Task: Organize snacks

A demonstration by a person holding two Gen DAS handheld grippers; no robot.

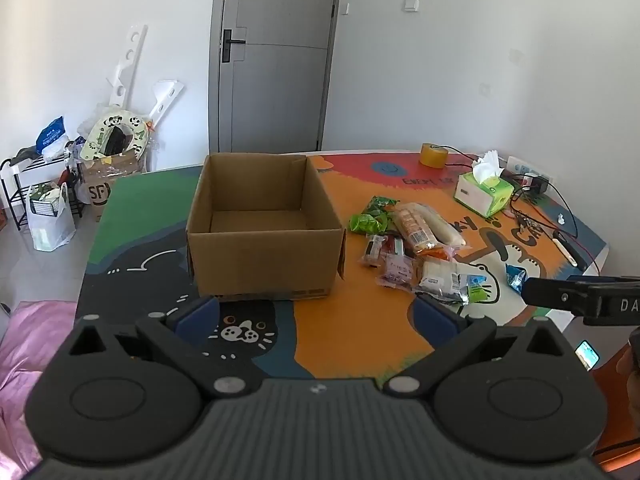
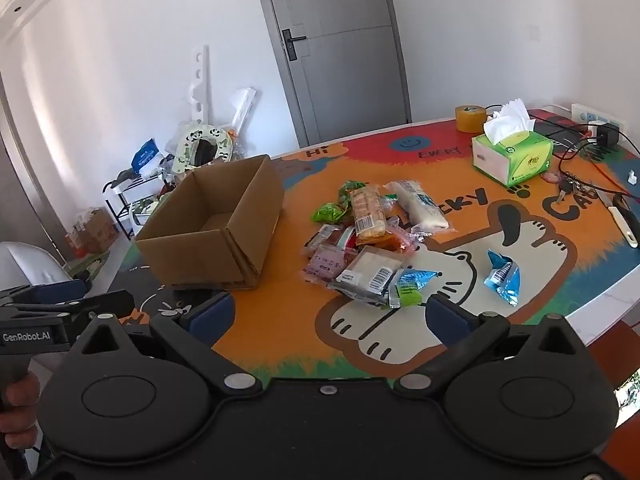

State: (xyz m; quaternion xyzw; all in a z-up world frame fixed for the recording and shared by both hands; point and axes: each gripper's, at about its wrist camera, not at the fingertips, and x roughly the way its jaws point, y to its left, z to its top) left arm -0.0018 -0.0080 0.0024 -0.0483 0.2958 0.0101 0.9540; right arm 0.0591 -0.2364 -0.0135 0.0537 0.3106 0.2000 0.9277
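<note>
An open, empty cardboard box (image 1: 262, 226) stands on the colourful table mat; it also shows in the right wrist view (image 2: 216, 228). A pile of wrapped snacks (image 1: 416, 248) lies right of the box, also in the right wrist view (image 2: 372, 236). A blue snack packet (image 2: 502, 278) lies apart to the right, also in the left wrist view (image 1: 516, 276). My left gripper (image 1: 316, 314) is open and empty, just in front of the box. My right gripper (image 2: 328, 314) is open and empty, in front of the snack pile.
A green tissue box (image 2: 516, 156), a roll of tape (image 2: 470, 118), keys (image 2: 568, 186), cables and a power strip (image 2: 600, 120) sit at the table's far right. A white-handled tool (image 2: 622, 226) lies near the right edge. Clutter and a rack (image 1: 44, 184) stand on the floor left.
</note>
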